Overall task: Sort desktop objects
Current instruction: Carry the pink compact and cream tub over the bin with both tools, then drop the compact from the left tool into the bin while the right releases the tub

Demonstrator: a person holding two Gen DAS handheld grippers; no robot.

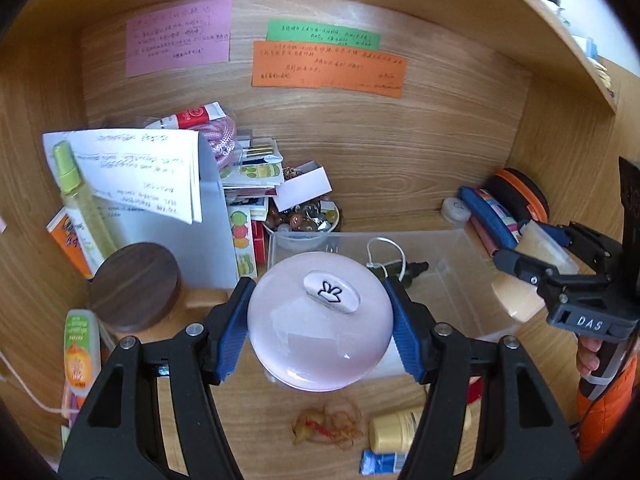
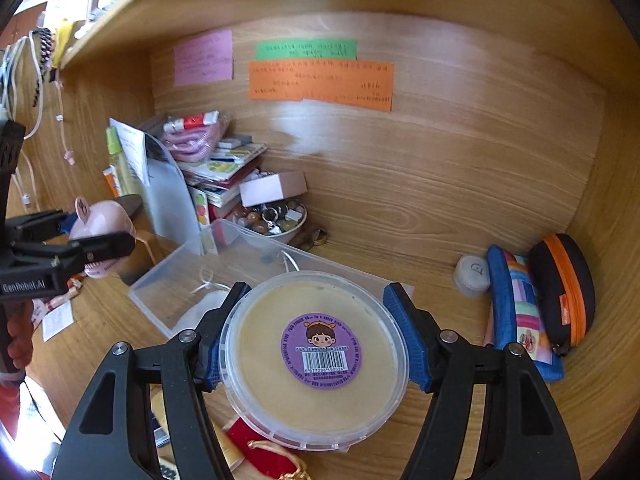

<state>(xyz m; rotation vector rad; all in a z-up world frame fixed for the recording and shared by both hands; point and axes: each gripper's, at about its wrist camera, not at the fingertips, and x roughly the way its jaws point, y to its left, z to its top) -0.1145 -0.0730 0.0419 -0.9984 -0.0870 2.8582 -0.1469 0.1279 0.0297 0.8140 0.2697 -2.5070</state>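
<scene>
L wrist: we're pinching pink dome lid betw. left gripper pads, clear bin just ahead | R wrist: we're clamping beige tub in right gripper, bin ahead-left | tip: we're keeping both level, lowering fully into bin before easing grip, one at a time.

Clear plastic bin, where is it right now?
The clear plastic bin sits mid-desk just behind both held items, with the bead bowl at its back edge.
</scene>
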